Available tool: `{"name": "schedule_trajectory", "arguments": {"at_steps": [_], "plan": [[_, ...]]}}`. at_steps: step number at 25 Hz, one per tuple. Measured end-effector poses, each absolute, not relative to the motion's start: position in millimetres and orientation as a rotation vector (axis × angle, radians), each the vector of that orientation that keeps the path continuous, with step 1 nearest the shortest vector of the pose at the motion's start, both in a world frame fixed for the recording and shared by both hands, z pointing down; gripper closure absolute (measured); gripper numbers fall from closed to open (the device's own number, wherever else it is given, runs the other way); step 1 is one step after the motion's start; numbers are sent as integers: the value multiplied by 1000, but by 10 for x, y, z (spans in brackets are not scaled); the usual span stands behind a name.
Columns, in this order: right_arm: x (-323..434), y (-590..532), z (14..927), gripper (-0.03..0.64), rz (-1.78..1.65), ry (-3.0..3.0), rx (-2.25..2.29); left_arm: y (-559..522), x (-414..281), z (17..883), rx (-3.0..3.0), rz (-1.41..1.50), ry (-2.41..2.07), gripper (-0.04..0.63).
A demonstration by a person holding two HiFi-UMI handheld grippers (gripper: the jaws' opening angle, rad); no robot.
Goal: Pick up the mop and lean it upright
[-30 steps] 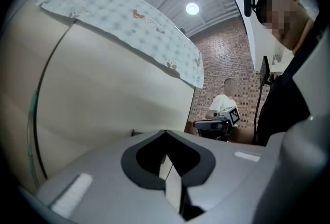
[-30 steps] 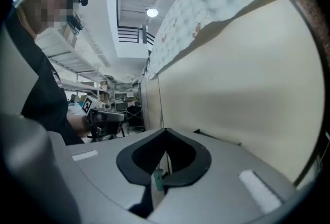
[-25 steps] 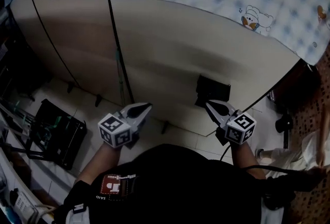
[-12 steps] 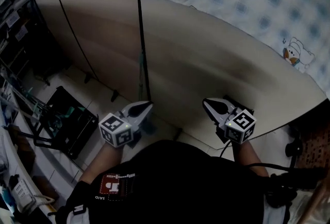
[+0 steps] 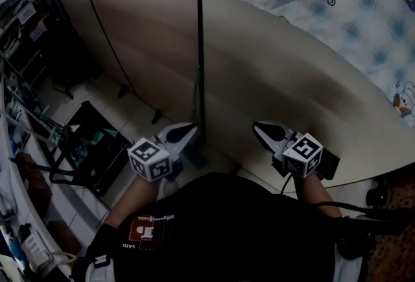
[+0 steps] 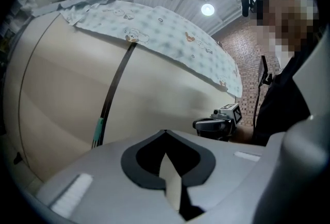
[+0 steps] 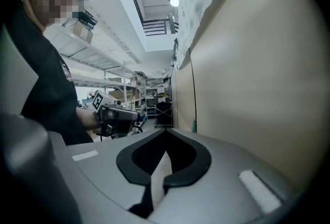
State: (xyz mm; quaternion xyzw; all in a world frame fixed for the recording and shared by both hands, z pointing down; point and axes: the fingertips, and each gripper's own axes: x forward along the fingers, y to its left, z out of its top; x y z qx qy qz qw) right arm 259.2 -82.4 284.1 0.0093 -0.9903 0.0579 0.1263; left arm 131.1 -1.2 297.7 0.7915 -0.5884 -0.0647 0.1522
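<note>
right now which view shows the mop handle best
Left gripper view: the mop handle is bright, leaning on the bed panel, teal collar visible. Head view shows it dark; right gripper view only a thin sliver.

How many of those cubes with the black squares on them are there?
2. One cube sits on the left gripper; the other on the right gripper. None seem hidden.

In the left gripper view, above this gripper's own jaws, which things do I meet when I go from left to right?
Mop handle → right gripper → the person's dark clothing.
</note>
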Motion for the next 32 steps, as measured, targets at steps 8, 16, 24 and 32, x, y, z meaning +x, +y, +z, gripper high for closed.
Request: {"name": "schedule_trajectory", "arguments": {"at_steps": [8, 16, 24, 32], "plan": [[1555, -649, 3037, 603, 267, -2847, 341, 131, 160, 3156, 2424, -117, -1449, 595], [1027, -391, 3180, 603, 355, -2798, 501, 11, -547, 3252, 2479, -57, -1300, 595], [1375, -680, 3273, 603, 424, -2838, 531, -320, -229, 3222, 2482, 40, -1285, 595], [1451, -856, 3510, 603, 429, -2836, 488, -567, -43, 3316, 2474, 76, -1268, 595]]}}
